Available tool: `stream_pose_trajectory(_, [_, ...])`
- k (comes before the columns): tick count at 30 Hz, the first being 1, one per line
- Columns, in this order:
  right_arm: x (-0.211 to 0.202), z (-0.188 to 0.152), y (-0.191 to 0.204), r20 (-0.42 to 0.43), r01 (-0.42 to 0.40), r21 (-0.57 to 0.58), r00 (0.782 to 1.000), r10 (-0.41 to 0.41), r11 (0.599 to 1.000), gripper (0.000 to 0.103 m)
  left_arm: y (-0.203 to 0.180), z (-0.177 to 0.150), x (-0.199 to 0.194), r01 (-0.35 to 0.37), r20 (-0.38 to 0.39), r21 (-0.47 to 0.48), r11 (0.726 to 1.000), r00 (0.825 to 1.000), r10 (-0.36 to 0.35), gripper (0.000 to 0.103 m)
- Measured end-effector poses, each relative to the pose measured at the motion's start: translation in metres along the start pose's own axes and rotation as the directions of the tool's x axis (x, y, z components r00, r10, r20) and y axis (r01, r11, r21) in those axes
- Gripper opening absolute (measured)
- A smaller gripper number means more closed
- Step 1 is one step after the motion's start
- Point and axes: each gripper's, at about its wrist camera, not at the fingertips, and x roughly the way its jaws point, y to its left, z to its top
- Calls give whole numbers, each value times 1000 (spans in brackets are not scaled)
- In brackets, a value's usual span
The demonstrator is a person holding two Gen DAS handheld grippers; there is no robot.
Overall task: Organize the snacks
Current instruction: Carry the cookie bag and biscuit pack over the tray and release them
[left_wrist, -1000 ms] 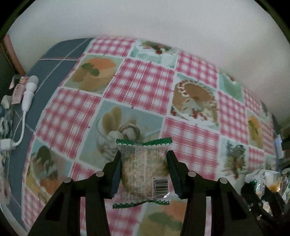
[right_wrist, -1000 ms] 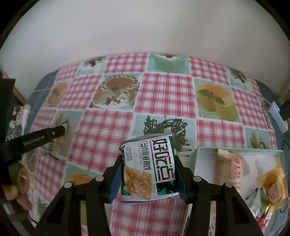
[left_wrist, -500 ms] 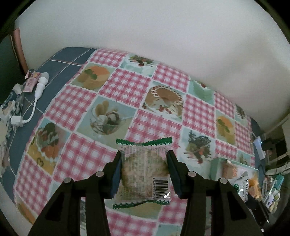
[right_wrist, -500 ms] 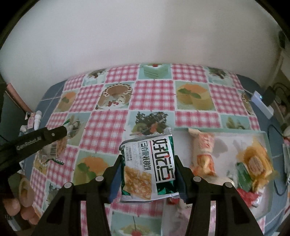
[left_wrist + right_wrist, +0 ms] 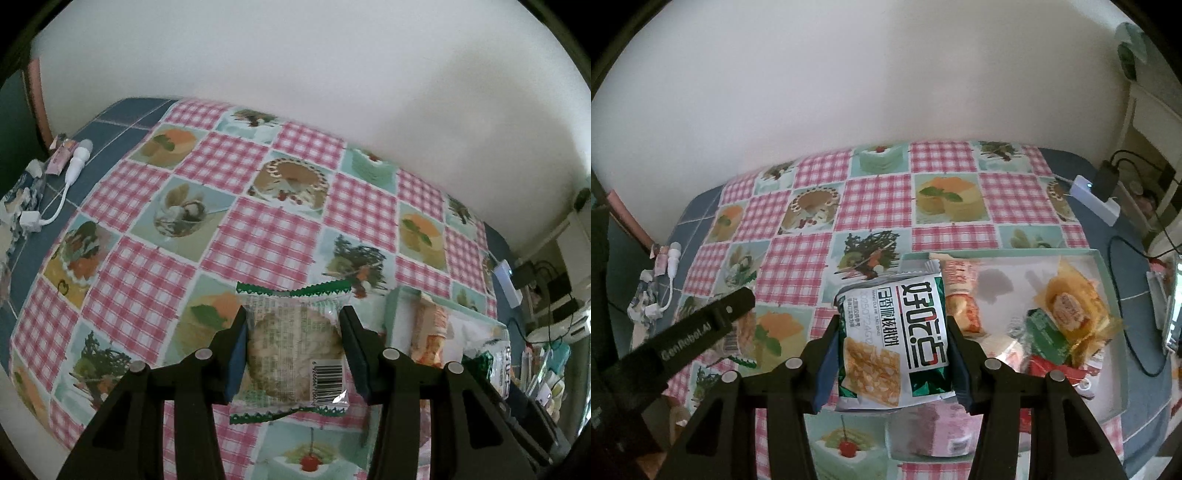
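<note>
My left gripper (image 5: 291,321) is shut on a clear green-edged cookie packet (image 5: 291,350) and holds it above the checked tablecloth. My right gripper (image 5: 892,325) is shut on a white and green cracker packet (image 5: 897,339), held above the left end of a pale green tray (image 5: 1106,280). The tray holds an orange-white wrapped snack (image 5: 964,295), a yellow wrapped cake (image 5: 1071,306) and a green packet (image 5: 1047,332). The tray also shows in the left wrist view (image 5: 397,317) to the right of the cookie packet. The left gripper's arm (image 5: 683,332) shows in the right wrist view.
A pink packet (image 5: 931,428) lies at the tray's near edge. A white cable with plug (image 5: 74,170) and small items lie on the blue table at the left. A white power strip (image 5: 1095,199) and cables lie at the right. A wall stands behind.
Both grippers have pulled back and up with their packets still held. More of the table shows, and the tray now lies right under the right gripper.
</note>
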Motion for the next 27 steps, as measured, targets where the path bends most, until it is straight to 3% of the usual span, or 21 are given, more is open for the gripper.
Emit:
stream_pose_trajectory(5, [-2, 1, -28, -10, 3, 40, 1000, -2, 999, 55, -36, -13, -5, 37, 0, 74, 997, 999, -37, 49])
stream_pose_trajectory(10, [3, -3, -79, -51, 76, 126, 996, -70, 989, 55, -90, -25, 0, 124, -37, 191, 974, 992, -119, 49])
stream_pose_trajectory(16, [10, -13, -135, -110, 124, 231, 989, -101, 965, 55, -144, -36, 18, 170, -79, 282, 944, 985, -154, 49])
stream_pose_trajectory(25, [25, -20, -158, -171, 140, 277, 981, -94, 951, 55, -171, -39, 52, 244, -156, 270, 931, 966, -208, 50])
stream_pose_trajectory(27, [28, -20, -158, -175, 140, 273, 980, -94, 952, 55, -172, -40, 54, 267, -170, 263, 927, 959, -228, 57])
